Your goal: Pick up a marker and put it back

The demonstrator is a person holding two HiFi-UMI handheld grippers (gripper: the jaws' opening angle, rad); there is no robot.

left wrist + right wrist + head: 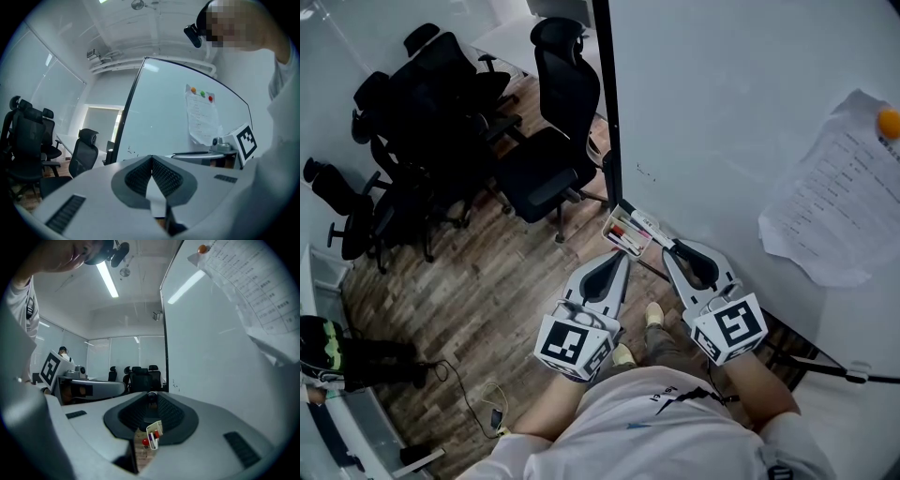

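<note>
The right claw (667, 247) is clamped on a dark marker (649, 226), which sits just above the marker tray (622, 246). The left claw (624, 259) is pressed together and empty, beside the tray. Pickup appears complete; returning the marker to the tray remains.

Big white whiteboard (722, 112) walling off the right, small white marker tray (627, 232) jutting from its lower edge, black office chairs (546, 173) crowding far left, wood-plank floor (487, 291) open between.
</note>
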